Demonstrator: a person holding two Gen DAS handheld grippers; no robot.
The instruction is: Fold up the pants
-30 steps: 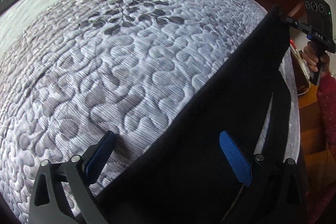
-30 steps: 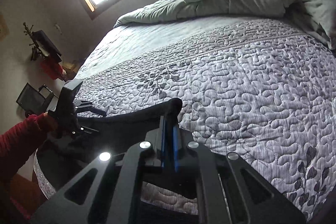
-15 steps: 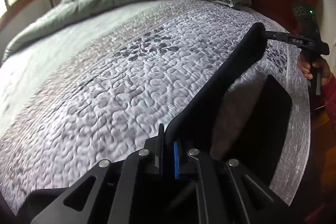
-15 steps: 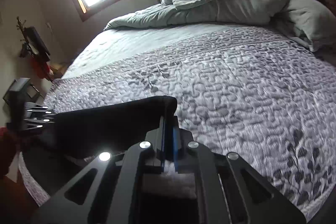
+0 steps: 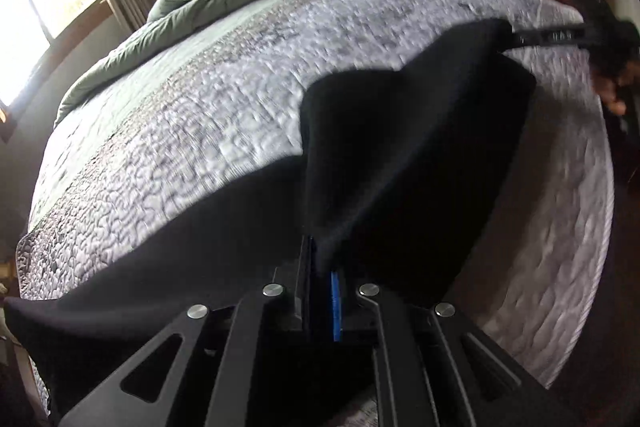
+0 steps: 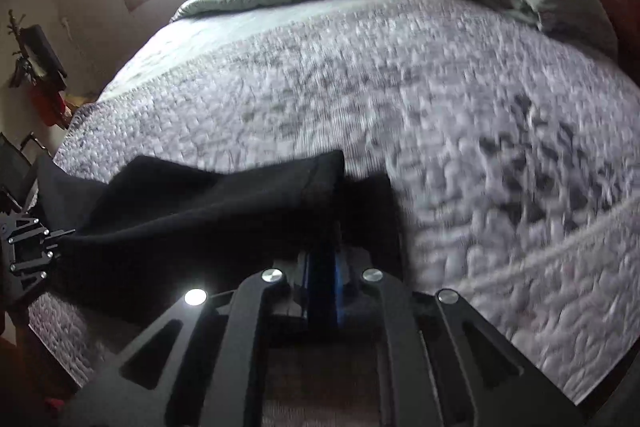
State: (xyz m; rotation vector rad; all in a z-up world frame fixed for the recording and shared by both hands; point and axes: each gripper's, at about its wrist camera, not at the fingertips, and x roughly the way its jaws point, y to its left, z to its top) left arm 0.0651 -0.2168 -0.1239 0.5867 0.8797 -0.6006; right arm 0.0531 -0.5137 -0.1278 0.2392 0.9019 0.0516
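Both views are pretty smeared with blur. The left claw (image 5: 320,267) is pinching the black pants (image 5: 400,147) tight. The right claw (image 6: 322,259) is clamping another edge, and its jaws have just been easing open a touch with cloth between them. The pants are hanging stretched over the quilted bed (image 6: 440,107), the lower part hiding behind the claws.
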